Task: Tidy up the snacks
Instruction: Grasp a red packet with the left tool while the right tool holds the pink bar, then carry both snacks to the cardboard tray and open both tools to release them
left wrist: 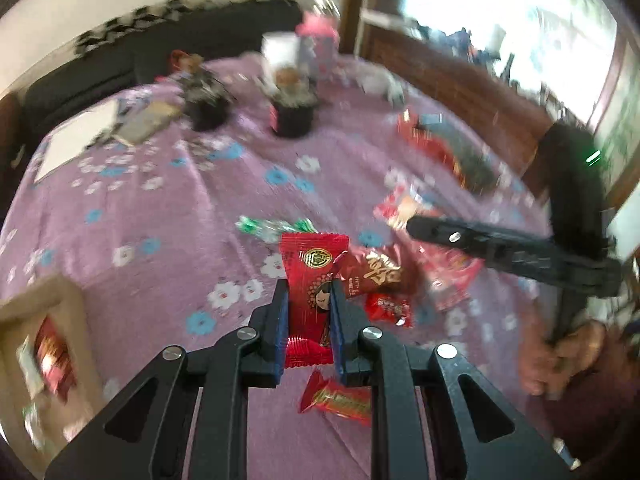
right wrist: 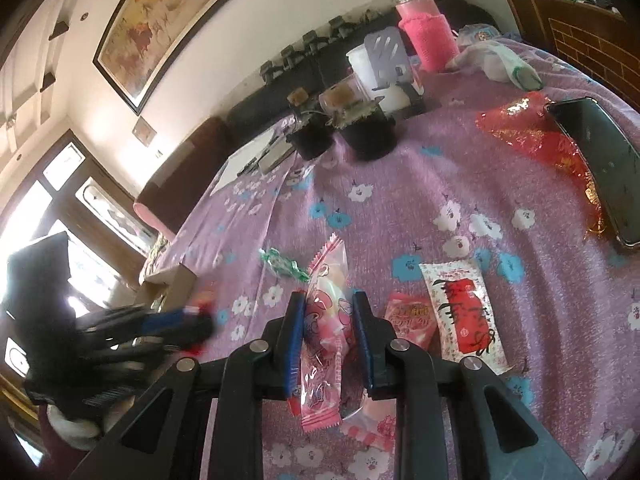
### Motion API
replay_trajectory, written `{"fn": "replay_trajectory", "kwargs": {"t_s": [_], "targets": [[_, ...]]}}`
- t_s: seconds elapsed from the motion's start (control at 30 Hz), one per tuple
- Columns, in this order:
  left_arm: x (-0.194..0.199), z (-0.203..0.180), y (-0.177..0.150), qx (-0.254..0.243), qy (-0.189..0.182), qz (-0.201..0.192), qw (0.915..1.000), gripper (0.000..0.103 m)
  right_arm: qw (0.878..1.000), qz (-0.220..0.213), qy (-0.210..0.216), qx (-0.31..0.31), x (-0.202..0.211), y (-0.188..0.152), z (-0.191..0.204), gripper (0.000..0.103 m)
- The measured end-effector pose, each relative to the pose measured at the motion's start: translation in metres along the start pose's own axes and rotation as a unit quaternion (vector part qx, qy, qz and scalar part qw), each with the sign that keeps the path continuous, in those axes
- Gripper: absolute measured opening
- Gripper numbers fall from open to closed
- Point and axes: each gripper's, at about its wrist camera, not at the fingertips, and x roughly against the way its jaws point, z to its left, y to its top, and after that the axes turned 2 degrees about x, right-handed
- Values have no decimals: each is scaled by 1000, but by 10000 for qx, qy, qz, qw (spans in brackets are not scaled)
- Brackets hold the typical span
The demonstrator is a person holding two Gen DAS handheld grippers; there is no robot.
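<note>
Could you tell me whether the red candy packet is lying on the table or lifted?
Lifted: the left gripper fingers clamp the red candy packet upright.

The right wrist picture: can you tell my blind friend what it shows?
The right gripper pinches a pink candy packet above a purple flowered tablecloth. More snack packets lie to its right, with a phone and a pink bottle farther back.
</note>
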Motion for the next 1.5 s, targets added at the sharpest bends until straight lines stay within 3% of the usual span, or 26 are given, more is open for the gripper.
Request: {"fn": "replay_trajectory", "kwargs": {"t_s": [0.17,0.27,0.47,0.53,0.63,0.77,0.87,1.07,1.3,1.5], "targets": [[69,24,-26,495,35,-639,9967,15,10000,29,-27,-29,-3,-2,-2,25],[105,49,-50,811,353,-959,9915,15,9999,43,-126,27,-4,-6,0,25],[148,113,-106,1619,826,-1122,9769,16,9987,135,-376,305,-10,-14,26,25],[154,138,-125,1948,976,-1085,9699,16,9988,178,-255,374,-9,-18,44,25],[152,164,-146,2264,1288,-933,9610,16,9976,309,34,612,-10,-24,85,24],[141,185,-161,2565,1335,-789,9540,16,9896,598,364,1258,-25,-37,160,24],[132,196,-162,2702,1374,-626,9509,16,9790,999,698,1634,-52,-53,216,24],[110,223,-163,2987,1530,-141,9419,16,9590,1601,870,2170,-110,-89,293,24],[100,239,-165,3170,1504,-38,9364,16,9438,2020,699,2520,-157,-116,334,24],[115,245,-171,3463,1302,-277,9286,21,9447,1918,499,2613,-169,-115,337,27]]}}
